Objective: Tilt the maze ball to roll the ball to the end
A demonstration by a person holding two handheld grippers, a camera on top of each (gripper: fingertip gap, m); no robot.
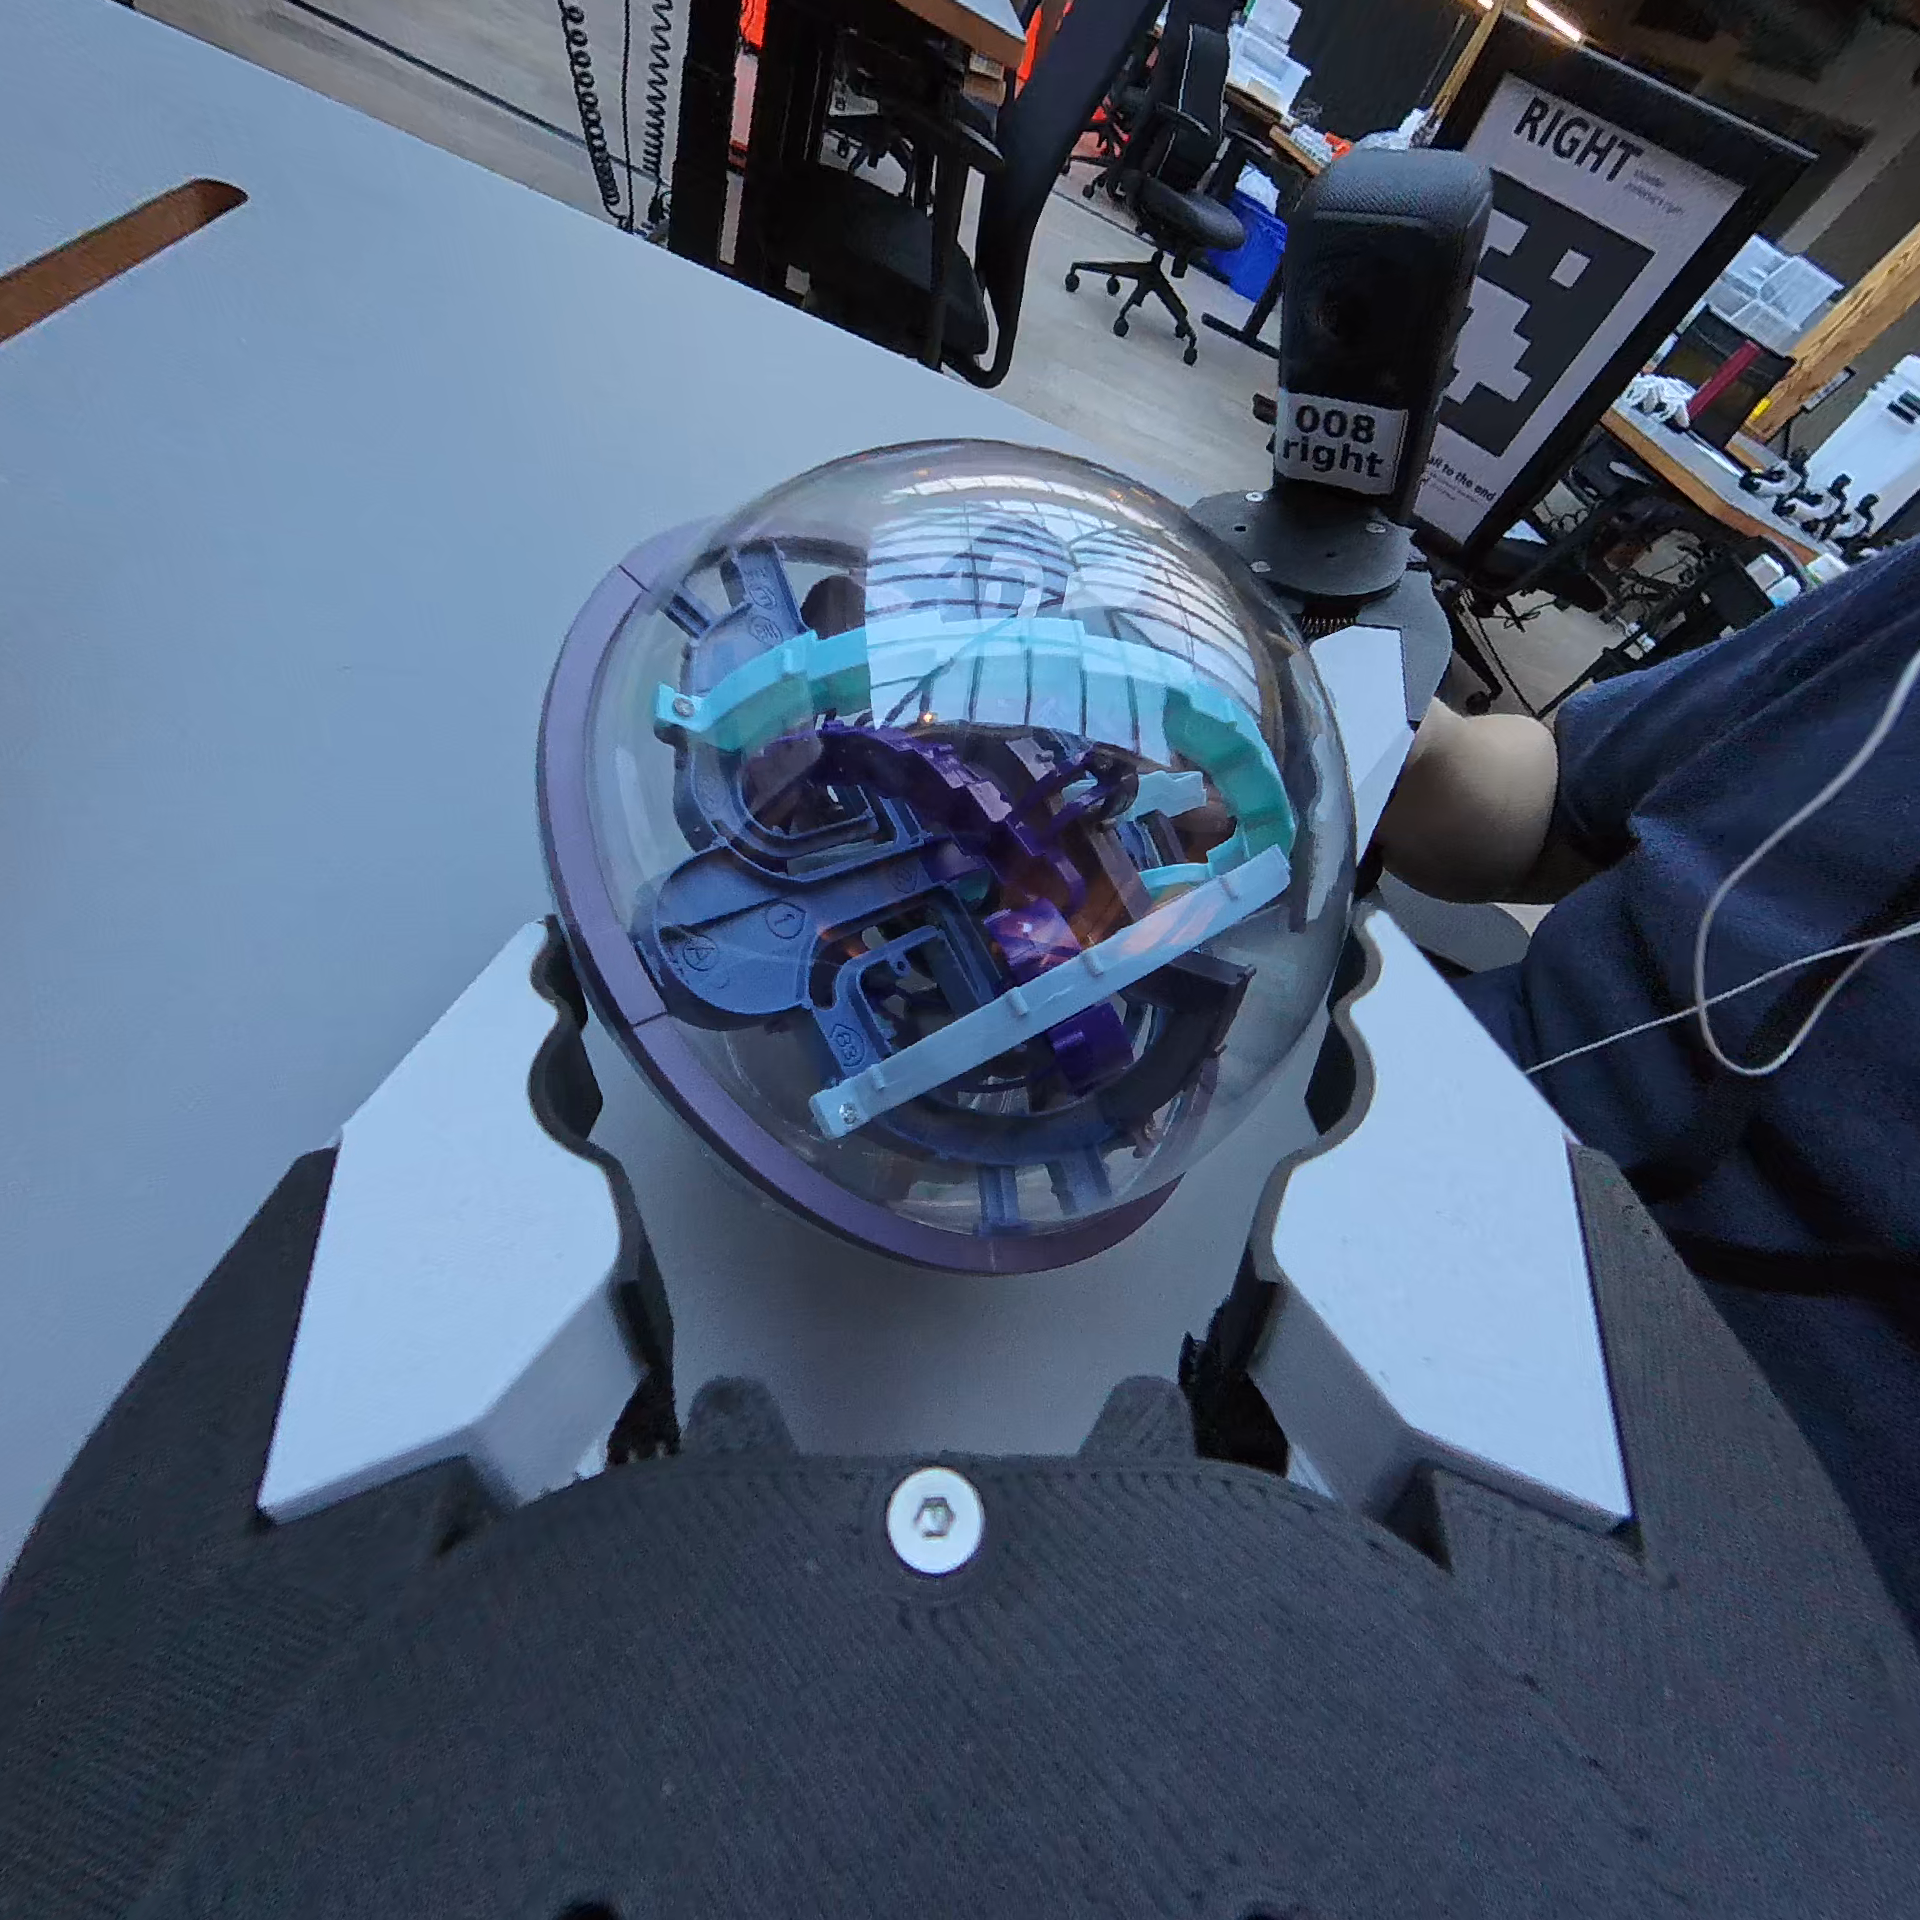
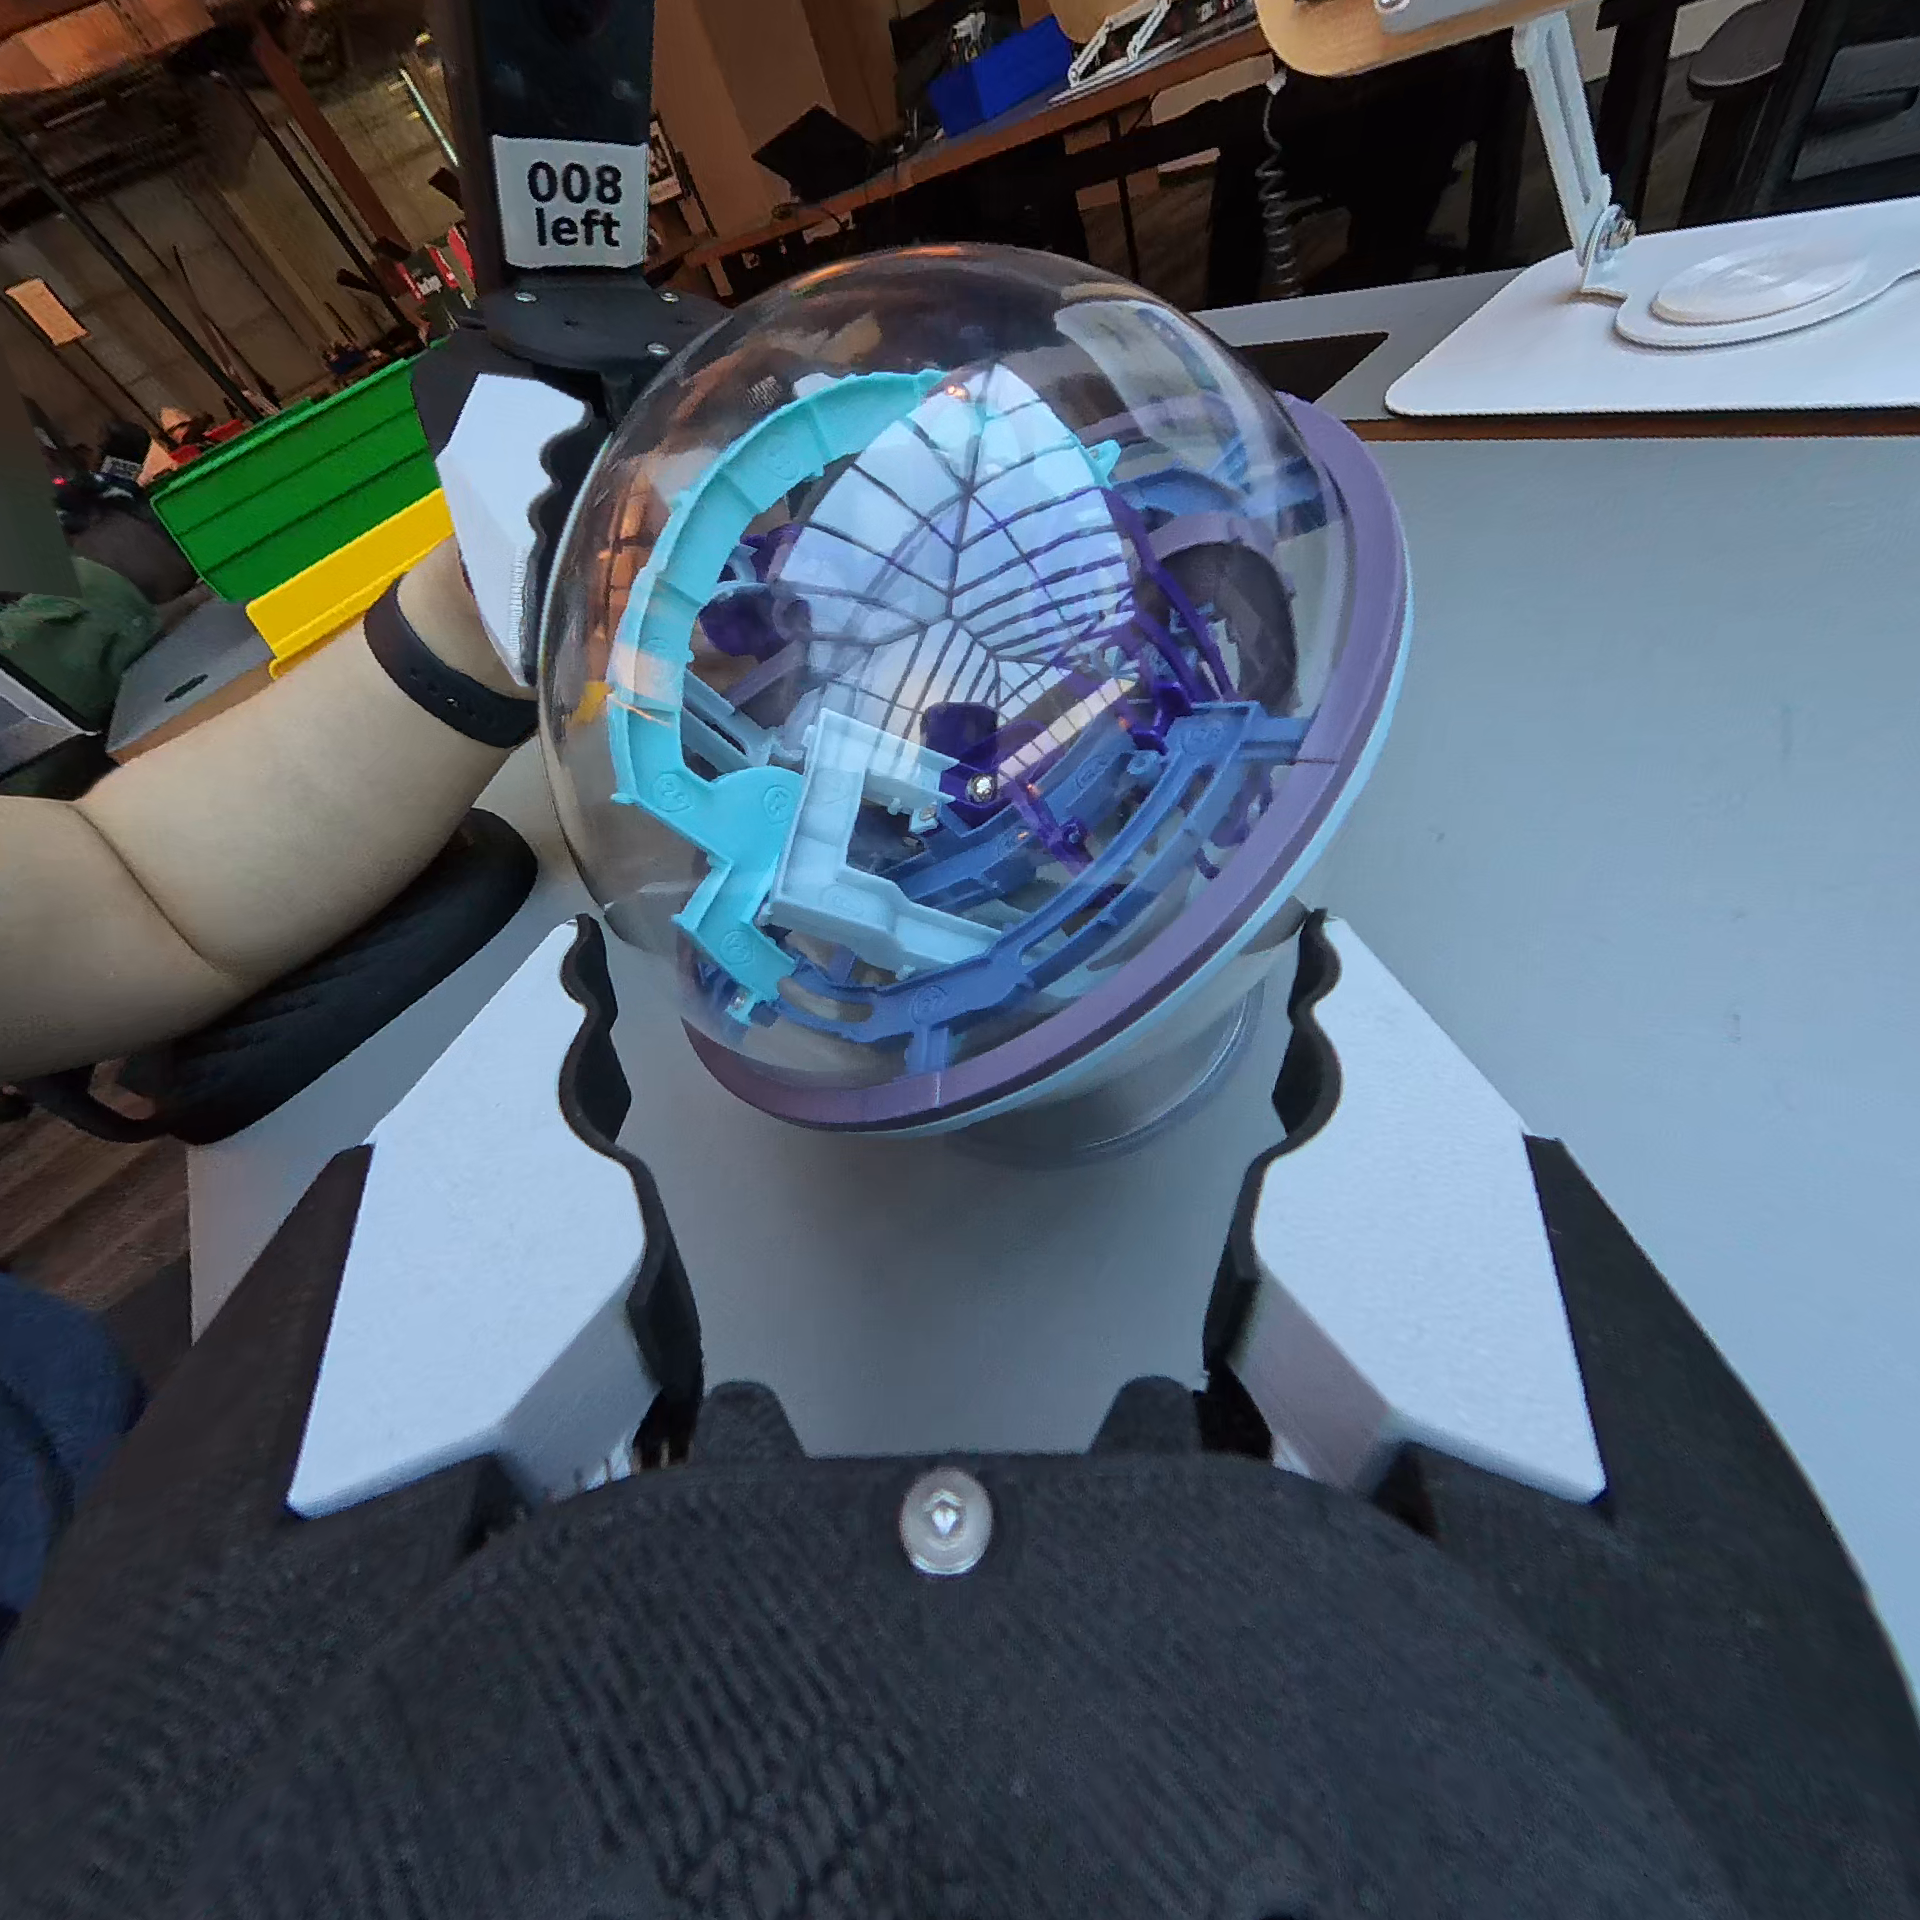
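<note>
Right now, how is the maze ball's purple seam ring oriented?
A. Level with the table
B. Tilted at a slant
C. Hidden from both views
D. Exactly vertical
B: in the right wrist view the ring runs diagonally across the maze ball, high on one side, low on the other.

maze ball (image 1: 945, 852): clear shell, dull purple band round the middle, tracks inside in teal, pale blue-white, slate blue, deep purple. small steel ball (image 2: 978, 788): shiny silver. left hand-held gripper (image 1: 951, 997): white fingers, black wavy pads, black ribbed body. right hand-held gripper (image 2: 951, 997): same colours. tabletop (image 1: 312, 623): plain light grey. bins (image 2: 301, 509): green, one yellow. wristband (image 2: 447, 675): black. sleeve (image 1: 1714, 831): navy.
</note>
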